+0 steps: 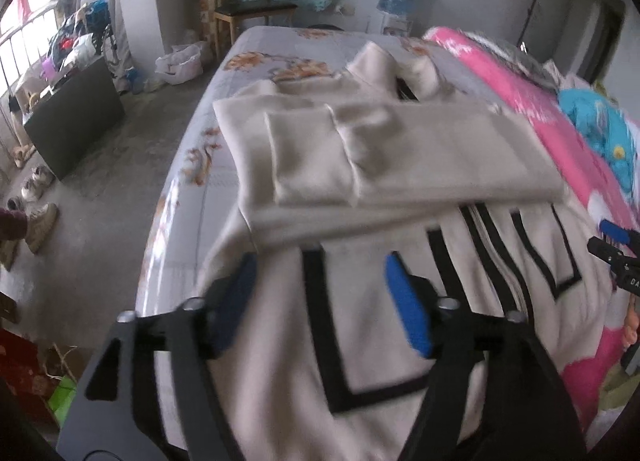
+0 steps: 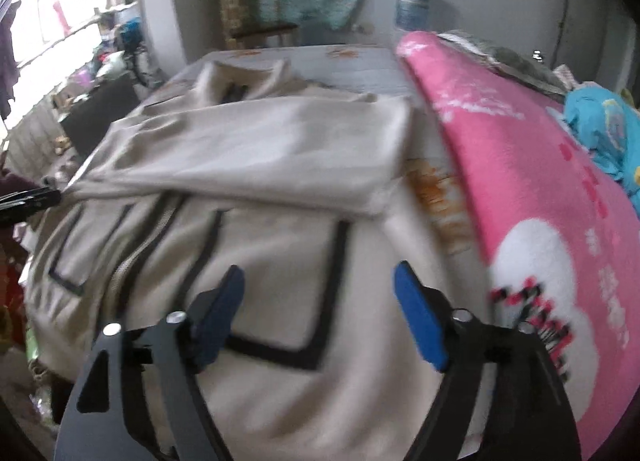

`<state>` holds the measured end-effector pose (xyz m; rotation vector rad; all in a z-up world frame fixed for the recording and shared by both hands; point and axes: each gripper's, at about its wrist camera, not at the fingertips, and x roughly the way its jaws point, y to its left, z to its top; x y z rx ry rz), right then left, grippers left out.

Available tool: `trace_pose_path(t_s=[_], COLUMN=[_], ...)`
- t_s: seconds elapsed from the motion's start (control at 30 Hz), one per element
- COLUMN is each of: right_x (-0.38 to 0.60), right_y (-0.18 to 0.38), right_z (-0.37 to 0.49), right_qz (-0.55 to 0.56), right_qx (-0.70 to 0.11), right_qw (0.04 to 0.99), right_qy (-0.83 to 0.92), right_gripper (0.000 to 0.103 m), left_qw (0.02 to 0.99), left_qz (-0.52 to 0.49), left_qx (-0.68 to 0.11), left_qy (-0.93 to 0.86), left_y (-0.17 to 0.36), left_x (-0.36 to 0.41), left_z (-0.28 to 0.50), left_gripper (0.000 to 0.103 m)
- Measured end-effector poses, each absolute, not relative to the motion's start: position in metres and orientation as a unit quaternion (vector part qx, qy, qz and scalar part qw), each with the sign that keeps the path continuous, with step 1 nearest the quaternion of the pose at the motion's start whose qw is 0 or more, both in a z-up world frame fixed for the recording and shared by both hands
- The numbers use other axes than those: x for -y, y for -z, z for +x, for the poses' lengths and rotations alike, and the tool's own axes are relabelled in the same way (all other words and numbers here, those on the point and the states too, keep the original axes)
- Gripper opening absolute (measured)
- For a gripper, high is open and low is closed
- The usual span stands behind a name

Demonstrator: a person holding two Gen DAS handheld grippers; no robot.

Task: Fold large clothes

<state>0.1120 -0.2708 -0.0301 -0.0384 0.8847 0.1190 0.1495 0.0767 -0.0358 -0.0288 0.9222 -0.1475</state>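
A: On the bed (image 1: 256, 41), a cream jacket (image 1: 384, 301) with black trim lies flat, zipper up. Sleeves (image 1: 400, 149) folded across the chest; collar (image 1: 384, 61) toward the far end.

B: Left gripper (image 1: 320, 301)?

A: Jaws spread wide over the lower front panel, nothing between the blue pads (image 1: 408, 309). Not gripping the fabric.

B: Right gripper (image 2: 320, 309)?

A: Same: jaws released, parted above the black-outlined pocket (image 2: 288, 293) on its side of the zipper (image 2: 132, 257). Empty.

B: Surroundings?

A: Pink blanket (image 2: 520, 165) just beside the jacket's right edge. Wooden chair (image 1: 248, 9) beyond the bed's far end. Both views motion-blurred; fine detail unreadable.
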Motion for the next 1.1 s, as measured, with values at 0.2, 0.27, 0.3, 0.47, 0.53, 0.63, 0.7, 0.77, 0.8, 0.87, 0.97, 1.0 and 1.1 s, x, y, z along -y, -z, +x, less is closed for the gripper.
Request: trace_pose_path(t_s=[0.2,0.27,0.3,0.47,0.53,0.63,0.7,0.77,0.8,0.87,0.97,1.0,1.1], right_x=[0.235,0.229,0.226,0.225,0.228,0.232,0.235,0.237,0.237,0.237,0.236,0.238,0.237], right_y=[0.056,0.068,0.071,0.077,0.079,0.08,0.081,0.082,0.082,0.082,0.082,0.082,0.082], right_z=[0.095,0.094,0.092,0.087,0.087,0.087,0.086,0.087,0.087,0.087,0.087,0.087,0.088], right_qz=[-0.028,-0.039,-0.042,-0.048,-0.04,-0.028,-0.018,-0.009,-0.007,-0.007,-0.006,-0.006,-0.004], right_qx=[-0.444,-0.458,-0.461,-0.46,-0.462,-0.464,-0.466,-0.466,-0.466,-0.466,-0.465,-0.466,-0.465], right_qw=[0.893,0.886,0.885,0.886,0.885,0.884,0.884,0.884,0.884,0.884,0.884,0.884,0.885], right_qy=[-0.063,-0.053,-0.051,-0.037,-0.036,-0.038,-0.037,-0.038,-0.038,-0.039,-0.039,-0.04,-0.038], right_gripper=[0.087,0.087,0.087,0.097,0.097,0.097,0.097,0.097,0.097,0.097,0.097,0.097,0.097], left_qw=[0.883,0.878,0.875,0.88,0.881,0.882,0.882,0.881,0.88,0.877,0.875,0.874,0.875], left_qz=[0.042,0.06,0.069,0.093,0.089,0.075,0.063,0.049,0.04,0.021,0.016,0.017,0.013], left_qx=[-0.464,-0.473,-0.477,-0.466,-0.464,-0.465,-0.466,-0.47,-0.473,-0.479,-0.484,-0.484,-0.485], left_qy=[0.058,0.051,0.047,0.024,0.019,0.019,0.018,0.016,0.015,0.014,0.017,0.018,0.016], left_y=[0.06,0.069,0.074,0.081,0.082,0.082,0.083,0.084,0.084,0.086,0.087,0.087,0.087], left_x=[-0.043,-0.035,-0.031,-0.029,-0.031,-0.034,-0.037,-0.04,-0.042,-0.045,-0.046,-0.046,-0.047], left_z=[0.123,0.121,0.119,0.114,0.112,0.113,0.113,0.114,0.114,0.115,0.115,0.115,0.114], left_gripper=[0.082,0.082,0.082,0.094,0.095,0.096,0.096,0.096,0.096,0.096,0.096,0.096,0.096])
